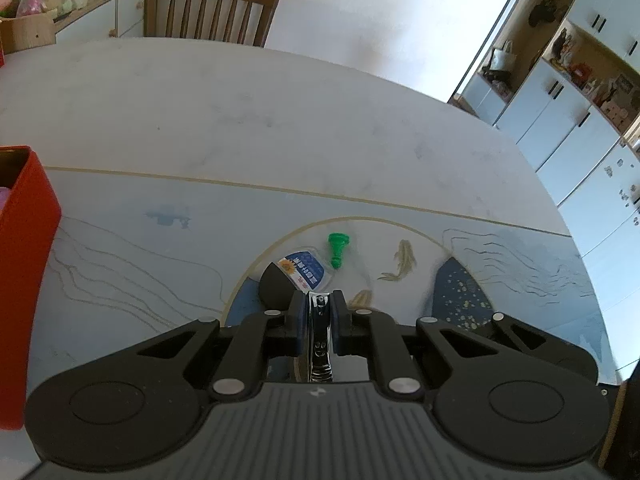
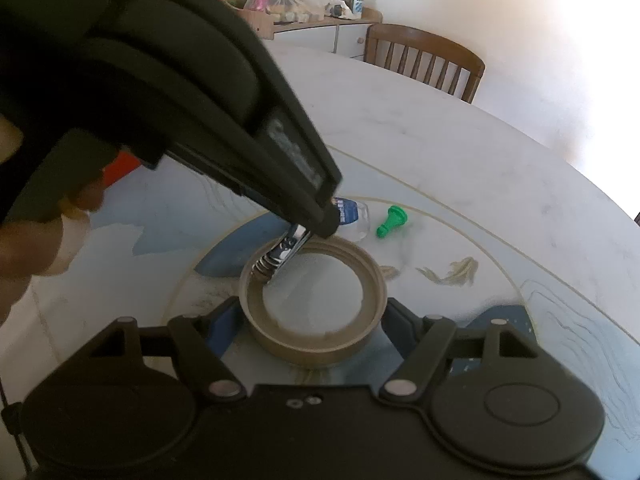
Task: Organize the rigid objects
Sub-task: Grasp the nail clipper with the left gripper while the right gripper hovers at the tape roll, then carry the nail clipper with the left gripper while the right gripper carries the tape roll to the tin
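Clamped between the blue pads of the left gripper (image 1: 319, 322), a chrome nail clipper (image 1: 319, 340) runs lengthwise along the narrow gap, its cutting end pointing forward; the jaws are drawn in tight against its two sides. From the right wrist view the same clipper (image 2: 286, 254) hangs tilted, its free end dipping just inside the far-left rim of a beige ring-shaped lid (image 2: 314, 344) that rests on the table (image 2: 460, 152). The right gripper (image 2: 314, 320) has its jaws spread wide around that ring, one blue pad at each side (whether the pads actually press the ring's wall cannot be told). Beyond the ring lies a small clear plastic case with a blue label (image 2: 352, 214), and just to its right a green plastic piece (image 2: 388, 222) lies on its side. In the left wrist view the label (image 1: 304, 270) carries white characters and a sunflower picture, but the writing is too small to read; the green piece (image 1: 337, 249) is near it. A red box (image 1: 24, 264) stands at the table's left edge. A wooden chair (image 1: 212, 10) sits at the far side, with white cabinets (image 1: 560, 128) to the right.
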Demonstrator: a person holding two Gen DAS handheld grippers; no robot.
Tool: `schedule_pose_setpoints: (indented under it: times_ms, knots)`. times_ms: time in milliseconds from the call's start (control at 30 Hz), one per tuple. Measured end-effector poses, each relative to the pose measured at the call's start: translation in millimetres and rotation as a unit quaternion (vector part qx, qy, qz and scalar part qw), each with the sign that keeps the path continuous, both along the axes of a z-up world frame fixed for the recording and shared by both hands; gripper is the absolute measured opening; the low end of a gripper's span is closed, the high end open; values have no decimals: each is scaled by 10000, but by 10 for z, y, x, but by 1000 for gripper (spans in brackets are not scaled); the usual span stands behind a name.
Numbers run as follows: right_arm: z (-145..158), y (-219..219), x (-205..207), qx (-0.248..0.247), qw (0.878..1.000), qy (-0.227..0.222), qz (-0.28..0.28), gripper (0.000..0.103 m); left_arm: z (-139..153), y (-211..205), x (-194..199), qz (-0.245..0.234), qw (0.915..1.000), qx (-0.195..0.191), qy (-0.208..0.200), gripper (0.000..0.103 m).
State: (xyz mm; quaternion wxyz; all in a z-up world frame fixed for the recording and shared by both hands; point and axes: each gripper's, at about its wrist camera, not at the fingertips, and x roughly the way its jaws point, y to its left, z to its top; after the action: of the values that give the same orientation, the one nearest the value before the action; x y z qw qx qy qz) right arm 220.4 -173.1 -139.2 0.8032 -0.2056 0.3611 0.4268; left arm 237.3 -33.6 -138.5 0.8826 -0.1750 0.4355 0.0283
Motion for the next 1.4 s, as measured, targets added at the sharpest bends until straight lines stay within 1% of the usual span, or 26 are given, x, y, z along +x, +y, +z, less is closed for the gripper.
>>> schedule_pose_setpoints:
  times_ms: [133, 400, 567, 667, 867, 1067, 1267, 1400]
  knots:
    - [30, -65, -83, -45, 10000, -82, 18, 75, 100, 15, -146, -14, 9999, -66, -157, 11]
    - [109, -179, -229, -94, 9998, -175, 27, 75, 294, 98, -432, 8, 9982, -427, -415, 11]
    - [170, -214, -281, -68, 9998, -198, -39, 75, 408, 153, -562, 29, 9972, -469, -578, 11]
    - [274, -244, -296, -3, 9998, -173, -112, 75, 503, 244, -651, 131, 9962, -537, -666, 11]
    - [541, -158, -339, 245, 9995, -173, -101, 75, 683, 448, -837, 264, 9957, -408, -790, 11]
    - [850, 61, -459, 521, 9985, -174, 39, 75, 831, 725, -1039, 432, 9949, -261, -876, 11]
    - [993, 361, -525, 725, 9972, -85, 163, 75, 973, 1078, -1239, 634, 9928, -96, -1008, 11]
    - [1067, 595, -603, 797, 9964, -45, 282, 75, 1018, 1367, -1347, 777, 9917, -98, -1016, 11]
